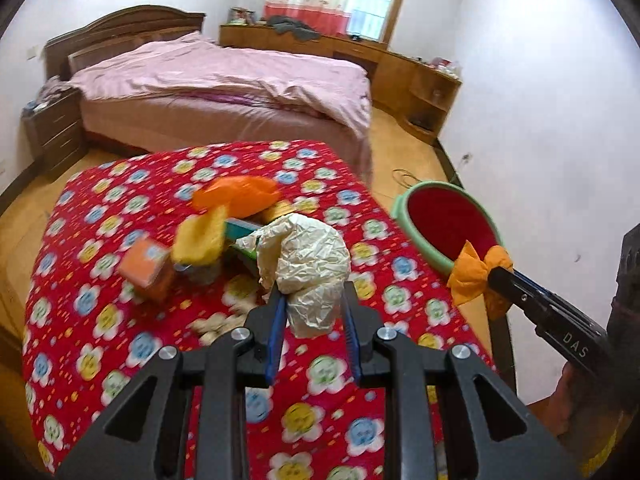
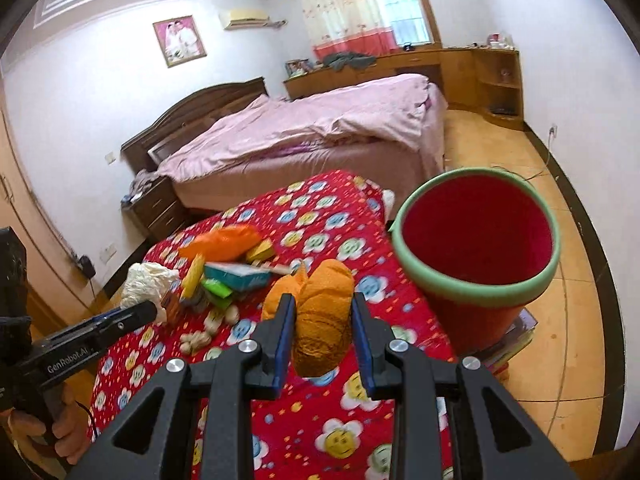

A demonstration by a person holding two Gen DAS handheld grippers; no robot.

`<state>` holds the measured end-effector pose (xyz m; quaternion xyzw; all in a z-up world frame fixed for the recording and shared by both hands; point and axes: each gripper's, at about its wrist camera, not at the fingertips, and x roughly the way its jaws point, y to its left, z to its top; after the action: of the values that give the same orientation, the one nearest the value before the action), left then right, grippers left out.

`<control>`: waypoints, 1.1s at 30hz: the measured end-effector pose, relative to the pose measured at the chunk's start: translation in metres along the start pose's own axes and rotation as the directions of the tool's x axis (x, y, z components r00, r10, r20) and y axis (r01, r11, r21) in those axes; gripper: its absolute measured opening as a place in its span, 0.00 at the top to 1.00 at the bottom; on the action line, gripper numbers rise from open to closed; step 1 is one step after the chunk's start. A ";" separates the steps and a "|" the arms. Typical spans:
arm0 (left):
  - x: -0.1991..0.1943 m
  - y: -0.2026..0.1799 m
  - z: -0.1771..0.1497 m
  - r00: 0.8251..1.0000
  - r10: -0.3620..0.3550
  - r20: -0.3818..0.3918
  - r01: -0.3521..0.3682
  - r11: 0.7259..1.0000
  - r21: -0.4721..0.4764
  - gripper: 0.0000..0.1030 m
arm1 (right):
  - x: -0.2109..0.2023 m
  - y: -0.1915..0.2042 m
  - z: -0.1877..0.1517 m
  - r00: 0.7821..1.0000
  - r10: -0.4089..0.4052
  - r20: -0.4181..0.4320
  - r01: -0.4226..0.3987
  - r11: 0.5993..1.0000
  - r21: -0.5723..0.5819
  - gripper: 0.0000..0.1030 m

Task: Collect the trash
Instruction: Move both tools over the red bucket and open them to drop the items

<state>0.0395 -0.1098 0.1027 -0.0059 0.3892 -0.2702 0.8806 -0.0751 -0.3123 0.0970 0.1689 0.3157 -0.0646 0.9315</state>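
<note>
Your right gripper (image 2: 323, 322) clamps the orange wad (image 2: 320, 316), the left gripper (image 1: 312, 304) the paper (image 1: 312, 264) (loosely?); rush, and either misses the bin (image 2: 472, 284).

Home bedroom: double bed (image 2: 304, 136) with pink bedding and wooden headboard (image 2: 200, 108); nightstand (image 2: 160, 204) beside it; framed portrait (image 2: 180, 40) above; curtained window (image 2: 360, 8) and wooden cabinets (image 2: 460, 68) behind it.
</note>
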 end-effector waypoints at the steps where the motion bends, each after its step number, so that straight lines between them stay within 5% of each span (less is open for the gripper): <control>1: 0.002 -0.004 0.002 1.000 -0.008 0.001 0.008 1.000 0.004 0.75 | -0.001 -0.004 0.004 1.000 -0.005 0.006 0.005 1.000 0.004 0.71; 22: 0.081 -0.085 0.062 0.996 -0.075 -0.055 0.081 0.989 0.127 0.75 | 0.005 -0.093 0.063 0.992 -0.112 0.061 0.107 0.991 0.084 0.71; 33: 0.137 -0.137 0.069 0.987 -0.121 -0.109 0.140 0.972 0.189 0.75 | 0.013 -0.158 0.066 0.983 -0.172 0.063 0.157 0.969 0.192 0.71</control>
<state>0.0979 -0.3069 0.0873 0.0682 0.4016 -0.3646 0.8373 -0.0631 -0.4833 0.0952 0.2257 0.2843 -0.1776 0.9147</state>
